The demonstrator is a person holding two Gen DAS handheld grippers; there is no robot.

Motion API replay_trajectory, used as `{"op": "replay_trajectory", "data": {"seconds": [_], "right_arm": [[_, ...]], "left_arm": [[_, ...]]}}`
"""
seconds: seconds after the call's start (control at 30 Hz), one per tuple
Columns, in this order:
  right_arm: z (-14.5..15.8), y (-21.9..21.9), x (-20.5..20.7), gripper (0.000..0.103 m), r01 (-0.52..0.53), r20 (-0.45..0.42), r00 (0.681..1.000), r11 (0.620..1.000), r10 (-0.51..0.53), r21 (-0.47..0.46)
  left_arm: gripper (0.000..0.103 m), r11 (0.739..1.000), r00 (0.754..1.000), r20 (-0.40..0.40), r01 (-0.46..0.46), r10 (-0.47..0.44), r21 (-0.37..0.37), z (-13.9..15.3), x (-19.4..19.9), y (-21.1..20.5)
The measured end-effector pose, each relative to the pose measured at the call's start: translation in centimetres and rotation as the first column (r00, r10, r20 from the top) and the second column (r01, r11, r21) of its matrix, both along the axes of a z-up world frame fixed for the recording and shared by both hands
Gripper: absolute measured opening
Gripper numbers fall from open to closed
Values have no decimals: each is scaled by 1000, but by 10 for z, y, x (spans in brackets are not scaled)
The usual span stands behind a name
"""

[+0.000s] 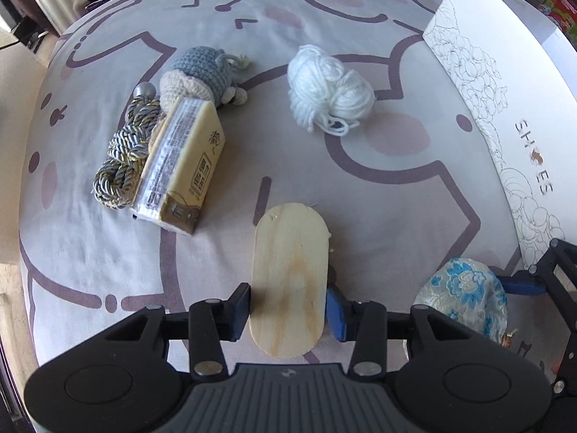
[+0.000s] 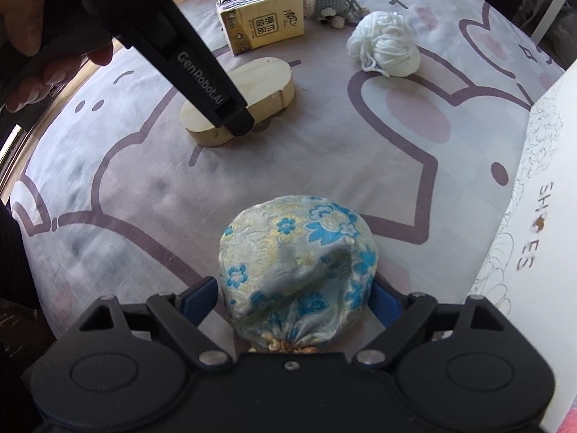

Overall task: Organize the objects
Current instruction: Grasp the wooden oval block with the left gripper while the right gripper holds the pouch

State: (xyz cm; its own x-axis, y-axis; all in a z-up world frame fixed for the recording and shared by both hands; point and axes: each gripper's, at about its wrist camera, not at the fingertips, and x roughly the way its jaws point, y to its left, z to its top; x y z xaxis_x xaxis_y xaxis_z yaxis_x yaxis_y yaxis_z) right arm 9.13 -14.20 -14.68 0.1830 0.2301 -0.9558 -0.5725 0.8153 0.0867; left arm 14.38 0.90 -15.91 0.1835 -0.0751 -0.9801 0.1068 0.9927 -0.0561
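Note:
My left gripper (image 1: pixel 288 306) is shut on an oval wooden block (image 1: pixel 290 281) that rests on the patterned cloth; it also shows in the right wrist view (image 2: pixel 268 83) with the left gripper (image 2: pixel 230 115) over it. My right gripper (image 2: pixel 295 299) is shut on a round blue-flowered fabric pouch (image 2: pixel 299 259), seen at the lower right in the left wrist view (image 1: pixel 465 296). Farther off lie a white yarn ball (image 1: pixel 330 90), a yellow tissue pack (image 1: pixel 180 166), a crocheted grey doll (image 1: pixel 202 72) and a braided cord (image 1: pixel 126 148).
A white shoe box (image 1: pixel 505 90) stands along the right side, also at the right of the right wrist view (image 2: pixel 541 234). The cloth-covered surface (image 1: pixel 216 270) drops away at the left edge. Dark furniture stands at the far left.

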Motion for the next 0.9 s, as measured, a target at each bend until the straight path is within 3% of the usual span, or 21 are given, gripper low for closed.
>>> {"op": "replay_trajectory", "data": {"seconds": [0.13,0.4,0.7,0.9], "right_arm": [[-5,6,-3,87,-23,19,1000,999,24,-46],[-2,-2,9,83,52,-20,998,999,-52,-4],[6,-7,14,83,95,-13,995,995,-95,12],[30,-17,25,83,164,19,986,984,-165,69]], "left_arm": [[47,998,998,0,-56,56,4,-1,-1,1],[49,991,991,4,-131,131,-29,-5,5,6],[47,995,995,44,-94,95,-15,11,2,3],[47,995,989,103,-103,104,-20,32,-4,6]]}}
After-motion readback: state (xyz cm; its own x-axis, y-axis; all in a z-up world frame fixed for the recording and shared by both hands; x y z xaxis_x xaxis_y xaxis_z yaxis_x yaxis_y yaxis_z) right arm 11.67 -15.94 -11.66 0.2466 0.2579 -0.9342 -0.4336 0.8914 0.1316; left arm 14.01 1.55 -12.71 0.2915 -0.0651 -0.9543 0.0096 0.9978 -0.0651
